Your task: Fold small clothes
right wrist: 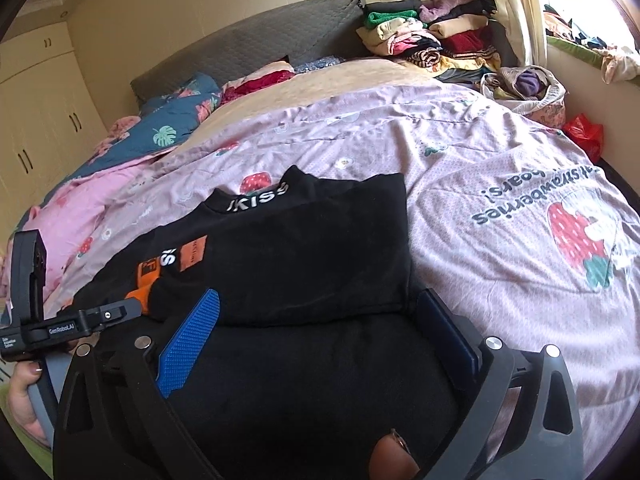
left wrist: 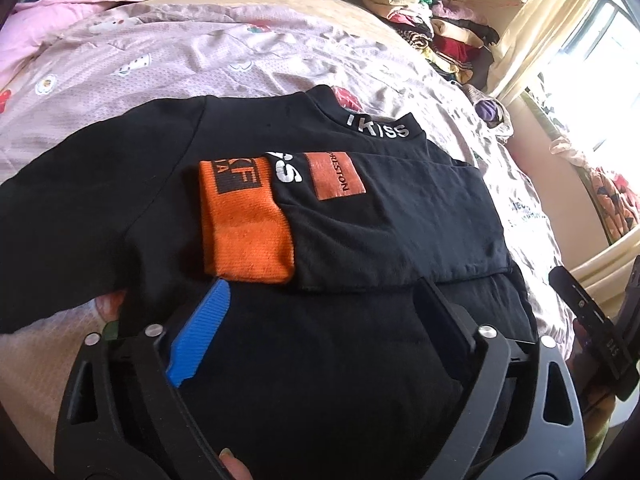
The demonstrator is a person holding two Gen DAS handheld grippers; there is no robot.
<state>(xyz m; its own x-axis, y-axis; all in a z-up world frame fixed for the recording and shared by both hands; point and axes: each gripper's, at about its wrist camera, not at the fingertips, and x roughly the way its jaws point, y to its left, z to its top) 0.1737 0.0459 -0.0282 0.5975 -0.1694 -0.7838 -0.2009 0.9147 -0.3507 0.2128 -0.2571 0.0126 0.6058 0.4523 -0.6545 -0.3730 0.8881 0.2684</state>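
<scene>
A black sweatshirt (left wrist: 160, 184) lies flat on the bed, its collar (left wrist: 380, 126) lettered in white and turned away from me. One sleeve is folded across the chest, ending in an orange cuff (left wrist: 244, 232) beside an orange patch (left wrist: 334, 176). My left gripper (left wrist: 322, 292) stands open just above the lower body of the garment, with nothing pinched between its fingers. In the right wrist view the same sweatshirt (right wrist: 320, 240) shows its right side folded inward. My right gripper (right wrist: 320, 298) is open over the hem area, with only cloth beneath it.
A pink strawberry-print bedspread (right wrist: 480, 160) covers the bed. A pile of folded clothes (right wrist: 432, 32) sits at the far right corner by the window. A red bag (right wrist: 584, 132) lies off the bed's right side. Pillows (right wrist: 176, 120) lie at the headboard.
</scene>
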